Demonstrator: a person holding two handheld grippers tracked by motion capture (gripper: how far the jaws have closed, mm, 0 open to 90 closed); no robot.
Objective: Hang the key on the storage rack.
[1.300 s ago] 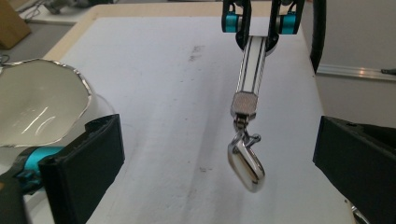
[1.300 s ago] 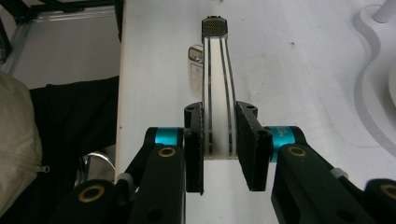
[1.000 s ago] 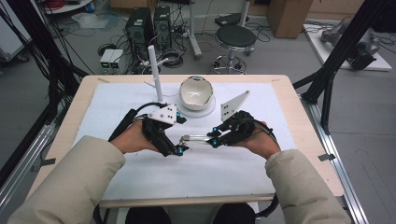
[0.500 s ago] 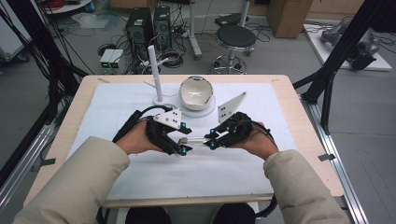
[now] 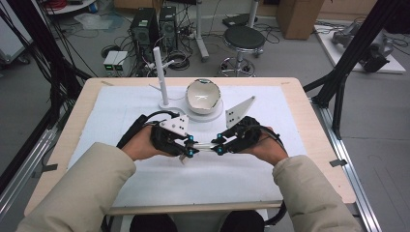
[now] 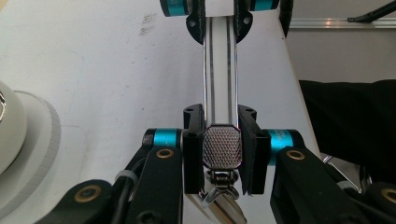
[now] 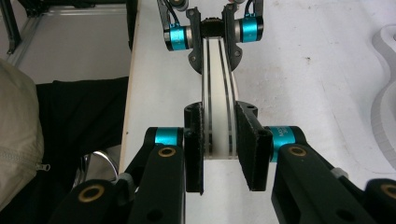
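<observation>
A slim white strip (image 5: 204, 146) with two dark lines runs level between my two grippers, just above the white mat. At one end it carries a textured metal cap (image 6: 222, 145) with a small clasp hanging under it. My left gripper (image 5: 189, 149) has just been closing and is now shut on that capped end, the pads pressing both sides (image 6: 219, 149). Facing it, my right gripper (image 5: 220, 145) is shut on the strip's other end (image 7: 219, 144). The strip (image 7: 217, 70) reaches from the right gripper's jaws to the left gripper (image 7: 212, 28) beyond.
A shiny bowl (image 5: 203, 94) sits on a round white base behind the grippers, beside an upright white post (image 5: 158, 72). The white mat (image 5: 116, 121) covers most of the wooden table (image 5: 82, 104). Its near edge (image 5: 193, 208) lies just behind my forearms.
The left gripper's jaws, standing wide around the strip's end a second ago, have closed onto it. The right gripper and both hands have kept still.
</observation>
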